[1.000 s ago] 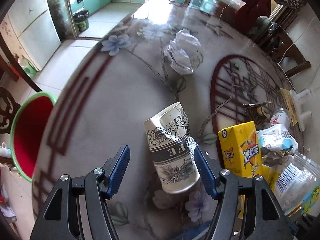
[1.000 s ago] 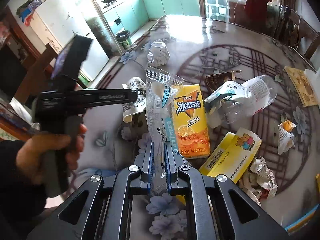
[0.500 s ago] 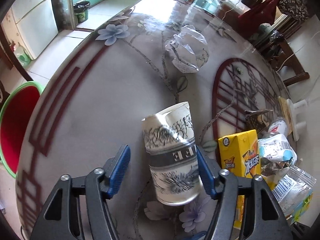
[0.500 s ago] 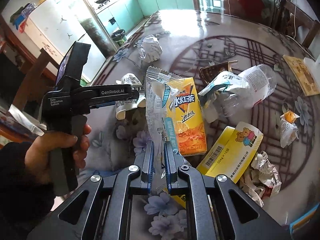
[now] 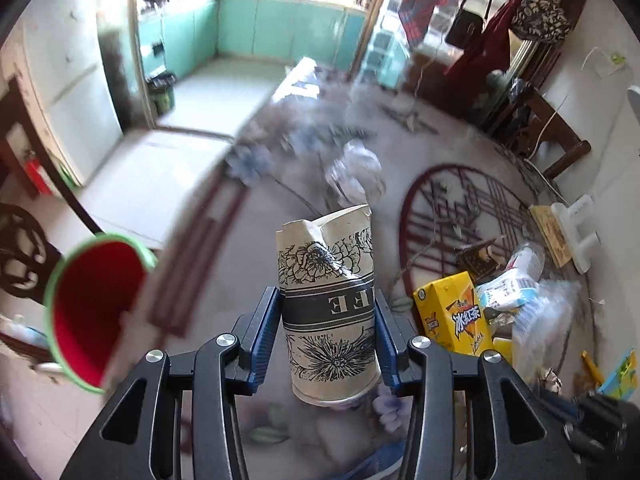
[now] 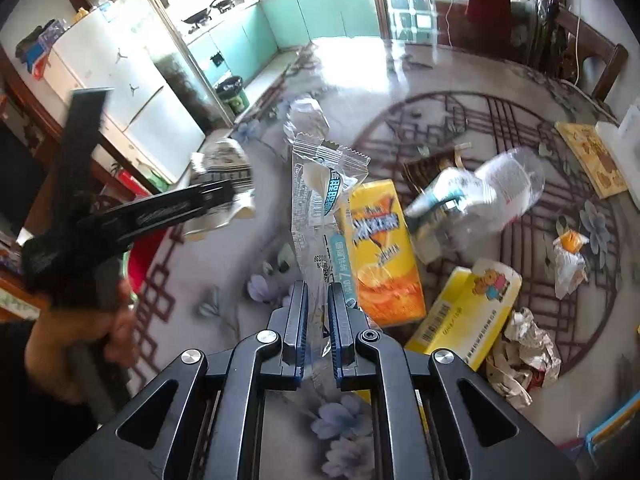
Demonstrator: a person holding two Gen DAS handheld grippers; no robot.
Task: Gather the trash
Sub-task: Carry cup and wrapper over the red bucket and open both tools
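My left gripper (image 5: pixel 327 330) is shut on a crushed paper coffee cup (image 5: pixel 328 300) with black flower prints and holds it above the table. The cup also shows in the right wrist view (image 6: pixel 224 168), held in the left gripper (image 6: pixel 228 196). My right gripper (image 6: pixel 318 312) is shut on a clear plastic snack wrapper (image 6: pixel 320 200) that stands up between the jaws. A red bin with a green rim (image 5: pixel 90 312) stands on the floor to the left of the table.
The patterned round table (image 6: pixel 440 128) carries a yellow drink carton (image 6: pixel 380 252), a crushed clear bottle (image 6: pixel 492 196), a yellow box (image 6: pixel 468 312), crumpled paper (image 6: pixel 524 356), and a crumpled clear wrapper (image 5: pixel 356 172). Chairs stand at the far right.
My left gripper has closed on the paper cup and lifted it off the table, swinging toward the red bin. My right gripper still holds the wrapper.
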